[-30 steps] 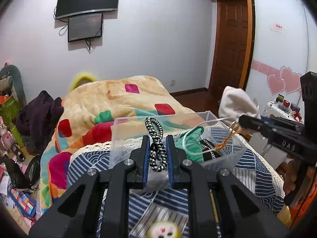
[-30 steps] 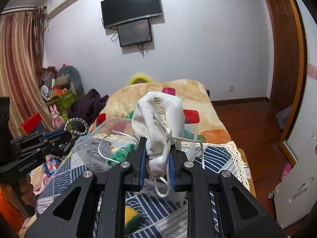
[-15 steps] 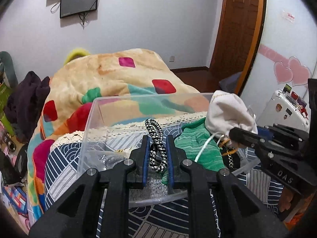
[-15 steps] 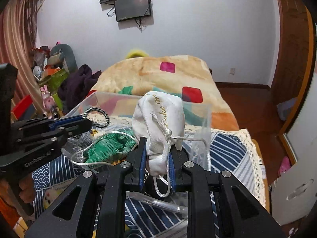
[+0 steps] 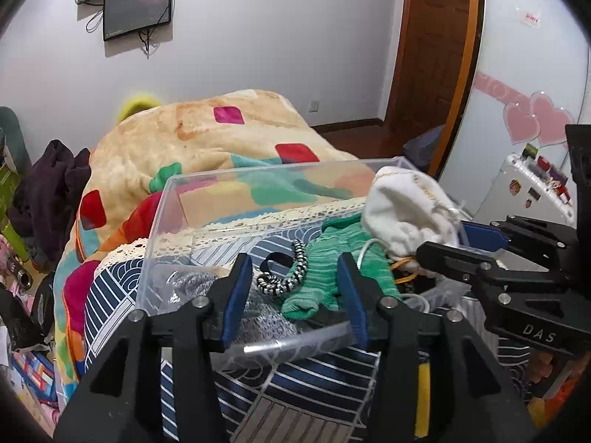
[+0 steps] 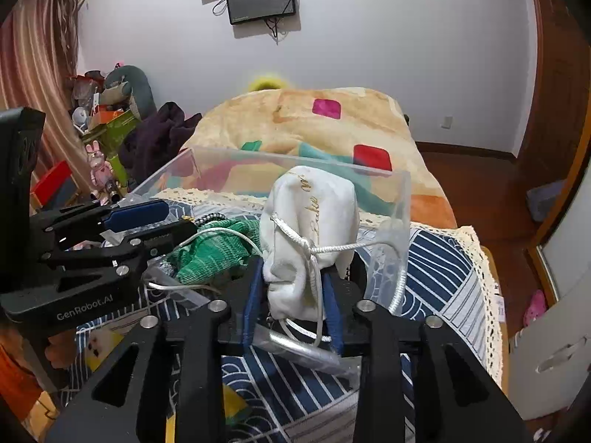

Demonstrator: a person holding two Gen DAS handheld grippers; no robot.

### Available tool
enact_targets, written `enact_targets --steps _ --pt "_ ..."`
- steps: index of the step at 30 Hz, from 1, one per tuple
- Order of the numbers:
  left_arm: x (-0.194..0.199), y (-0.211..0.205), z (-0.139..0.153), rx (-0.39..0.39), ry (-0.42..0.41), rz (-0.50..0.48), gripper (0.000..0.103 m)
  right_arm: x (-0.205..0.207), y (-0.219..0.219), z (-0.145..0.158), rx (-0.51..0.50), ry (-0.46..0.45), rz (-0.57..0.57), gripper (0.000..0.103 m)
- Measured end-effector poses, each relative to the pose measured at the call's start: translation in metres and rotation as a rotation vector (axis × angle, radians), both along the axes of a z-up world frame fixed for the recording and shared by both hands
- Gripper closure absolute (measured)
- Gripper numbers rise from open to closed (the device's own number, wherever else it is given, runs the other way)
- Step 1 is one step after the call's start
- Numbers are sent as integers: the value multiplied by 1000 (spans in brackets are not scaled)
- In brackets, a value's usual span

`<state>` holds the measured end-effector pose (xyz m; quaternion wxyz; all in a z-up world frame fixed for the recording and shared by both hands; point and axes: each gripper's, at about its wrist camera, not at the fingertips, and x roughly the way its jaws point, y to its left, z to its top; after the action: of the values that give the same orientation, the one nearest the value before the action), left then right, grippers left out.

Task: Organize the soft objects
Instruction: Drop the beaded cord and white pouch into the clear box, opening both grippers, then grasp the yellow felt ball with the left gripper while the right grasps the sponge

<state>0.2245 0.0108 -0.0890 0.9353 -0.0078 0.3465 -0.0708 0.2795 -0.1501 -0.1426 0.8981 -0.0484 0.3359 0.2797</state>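
pouch [image 6: 310, 229], white drawstring, soft, light, likely slumps: hold bunched body. right gripper [image 6: 293, 295] pinches it over clear bin [image 5: 258, 177]. left gripper [image 5: 293, 291] wide open, empty; braided hair tie [image 5: 291, 273] in bin.

Right claw [image 6: 293, 297] clamped on white drawstring pouch [image 6: 312, 221] at clear bin's [image 6: 400, 199] right wall; green cloth [image 6: 210, 251] inside; left claw [image 6: 162, 219] spread.
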Motion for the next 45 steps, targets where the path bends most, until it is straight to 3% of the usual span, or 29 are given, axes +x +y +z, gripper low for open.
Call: enact_targets --steps 2,6,10,14,16,23,33,38,41,42,45 --pt "-7 1 6 5 -21 1 53 -4 -2 4 6 -11 1 64" --pt "-27 3 20 4 -74 16 29 -14 -4 14 3 -64 -13 48" --pt "-46 10 30 -15 -107 27 27 -25 -7 27 22 -135 -32 30" --pt "-63 16 33 -11 -127 50 12 -39 -8 39 41 -190 -18 26" --pt "-73 15 32 11 -134 52 11 -43 -8 40 47 -199 -13 19" --pt "-100 13 16 28 -103 34 6 -54 -5 20 56 -148 16 19" --pt "-123 20 -41 14 49 70 6 -65 -6 -31 94 26 26 19" --pt "-126 21 -51 -14 49 107 6 -65 3 -47 47 53 17 20" --pt "-126 16 -53 6 31 93 13 -63 8 -54 32 69 24 21" --pt "-126 14 -53 10 27 79 17 -65 8 -54 34 68 22 25" --pt "-126 7 -55 8 20 56 28 -67 7 -55 38 62 46 50"
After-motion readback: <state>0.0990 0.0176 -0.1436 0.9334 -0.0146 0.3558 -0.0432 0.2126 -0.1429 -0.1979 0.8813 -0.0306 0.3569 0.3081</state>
